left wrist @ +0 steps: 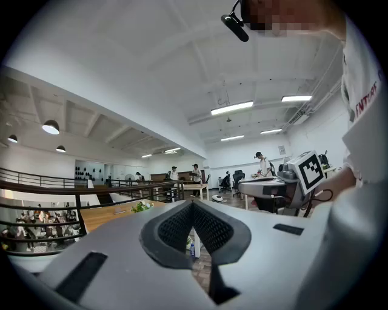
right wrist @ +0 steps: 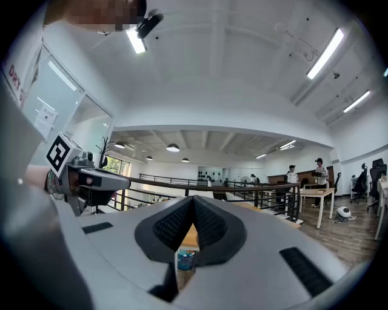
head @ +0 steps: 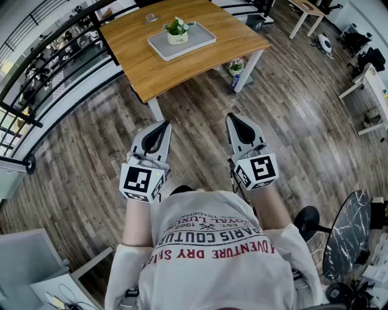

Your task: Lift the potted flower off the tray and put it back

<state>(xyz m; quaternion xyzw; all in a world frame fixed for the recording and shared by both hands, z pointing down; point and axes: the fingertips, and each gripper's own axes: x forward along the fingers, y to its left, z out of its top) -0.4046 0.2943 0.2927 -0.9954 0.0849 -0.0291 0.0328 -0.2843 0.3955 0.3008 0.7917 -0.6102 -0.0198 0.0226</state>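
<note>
The potted flower (head: pixel 177 30), white blooms in a small pale pot, stands on a grey tray (head: pixel 197 37) on the wooden table (head: pixel 139 57), far ahead of me. Both grippers hang level in front of my chest, well short of the table. My left gripper (head: pixel 162 125) is shut with nothing in it, and so is my right gripper (head: pixel 234 117). In the left gripper view the jaws (left wrist: pixel 192 203) meet at their tips, with the flower (left wrist: pixel 142 206) small beyond them to the left. The right gripper view shows its jaws (right wrist: pixel 193 198) closed too, a strip of table (right wrist: pixel 188 235) behind them.
A black railing (head: pixel 42 66) runs along the left, past the table. A small plant and a blue bottle (head: pixel 235 77) sit on the floor by the table's white leg. Other desks (head: pixel 306 9) stand at the back right, and a dark round table (head: pixel 348 233) is close on my right.
</note>
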